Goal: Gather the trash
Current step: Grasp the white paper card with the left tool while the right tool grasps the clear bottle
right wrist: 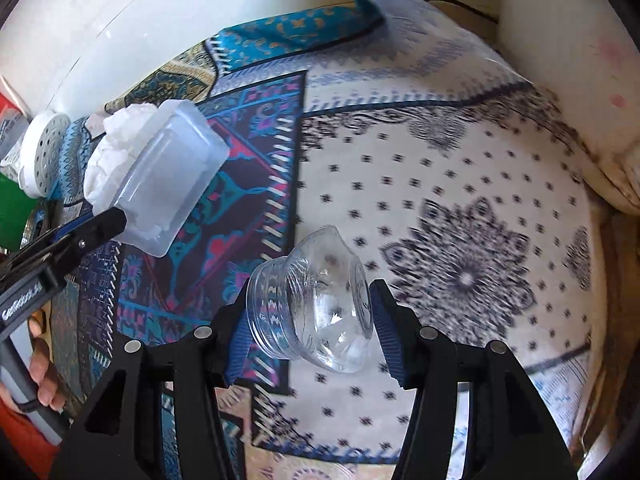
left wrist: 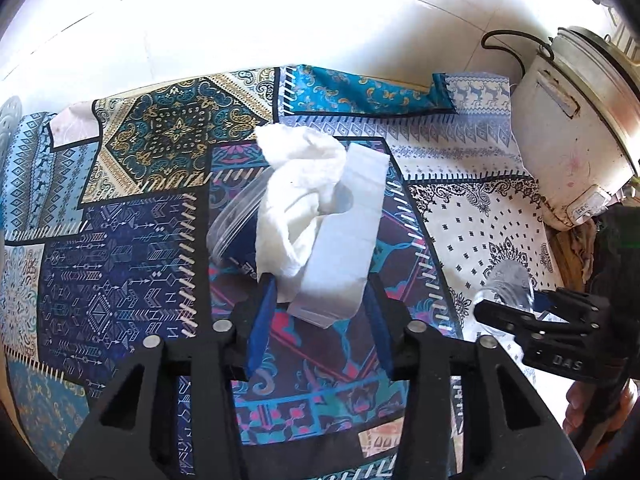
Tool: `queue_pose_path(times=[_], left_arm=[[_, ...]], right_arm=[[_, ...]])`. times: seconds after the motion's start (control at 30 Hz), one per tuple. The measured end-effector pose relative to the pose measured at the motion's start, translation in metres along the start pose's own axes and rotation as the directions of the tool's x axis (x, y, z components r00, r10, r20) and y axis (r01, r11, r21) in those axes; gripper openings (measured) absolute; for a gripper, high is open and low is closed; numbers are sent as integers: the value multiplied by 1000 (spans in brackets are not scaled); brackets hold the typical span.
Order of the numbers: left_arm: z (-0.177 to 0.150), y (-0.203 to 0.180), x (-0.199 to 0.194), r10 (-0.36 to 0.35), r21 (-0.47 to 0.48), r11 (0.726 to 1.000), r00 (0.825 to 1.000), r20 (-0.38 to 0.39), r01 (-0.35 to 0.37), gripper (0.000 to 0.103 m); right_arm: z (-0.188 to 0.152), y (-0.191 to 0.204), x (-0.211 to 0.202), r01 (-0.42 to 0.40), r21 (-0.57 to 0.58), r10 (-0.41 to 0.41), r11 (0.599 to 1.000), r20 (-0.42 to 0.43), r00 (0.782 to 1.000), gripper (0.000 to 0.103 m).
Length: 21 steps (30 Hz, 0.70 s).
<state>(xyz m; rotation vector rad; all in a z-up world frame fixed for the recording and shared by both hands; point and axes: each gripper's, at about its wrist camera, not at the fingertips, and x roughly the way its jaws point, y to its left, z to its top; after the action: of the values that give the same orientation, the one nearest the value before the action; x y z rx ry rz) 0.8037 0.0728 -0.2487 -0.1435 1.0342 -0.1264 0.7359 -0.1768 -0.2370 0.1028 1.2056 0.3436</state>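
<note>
Left tool: your left tool [left wrist: 320,312] is clamped on a translucent white rectangular plastic container [left wrist: 344,236] with a crumpled white paper tissue [left wrist: 300,196] bunched against its left side; both stick out ahead of the fingers, above the patchwork-print tablecloth [left wrist: 132,240].
Right tool: your right tool [right wrist: 310,328] holds a clear plastic bottle top with a threaded neck [right wrist: 316,300], gripped crosswise between the blue pads [right wrist: 386,336], neck pointing left.
Where the trash sits: all of it looks lifted off the table; from the right wrist view the container [right wrist: 172,188] hangs to the left of your right tool, well apart from the bottle piece.
Clear tub: a see-through plastic tub [left wrist: 236,224] shows just behind the tissue; whether it is held or lying on the cloth, I cannot tell.
How the container handles: likely light, thin-walled and springy; it bows under pressure, so hold near a corner or the base where it is stiffer.
How the tissue handles: soft, nearly weightless, and seemingly only pinched alongside; it could slip free if you tilt or jerk.
How the bottle top handles: light, slick and crushable at the flared cut edge; the ribbed neck is probably the firmest place to grip.
</note>
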Motion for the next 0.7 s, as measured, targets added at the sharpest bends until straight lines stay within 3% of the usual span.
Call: queue_pose_path(times=[0.03,0.17,0.3,0.53,0.7], left_arm=[[1,-3,3,1,4,1000,1000,-5,-1,34],[2,-12,4,34,12,999,999,-9,-34,31],[0,-15,-6,-3,-25,1000,1000,-5,3,28],[-14,-29,-38,-22,-63,998,999,31,24,28],[-35,-47,-66,30,-82,996,997,76,-24,28]], right_arm=[[-2,-5,-3,3,12,-3,1000,4,1000,52],[-9,-17,-12,-1,61,0,998,19,1000,52],[-16,-17,-24,-15,74,12,997,46,999,52],[-20,-10,-43,-43,28,40,999,91,995,52],[-28,-8,-61,-76,-32,79,997,112,991,52]])
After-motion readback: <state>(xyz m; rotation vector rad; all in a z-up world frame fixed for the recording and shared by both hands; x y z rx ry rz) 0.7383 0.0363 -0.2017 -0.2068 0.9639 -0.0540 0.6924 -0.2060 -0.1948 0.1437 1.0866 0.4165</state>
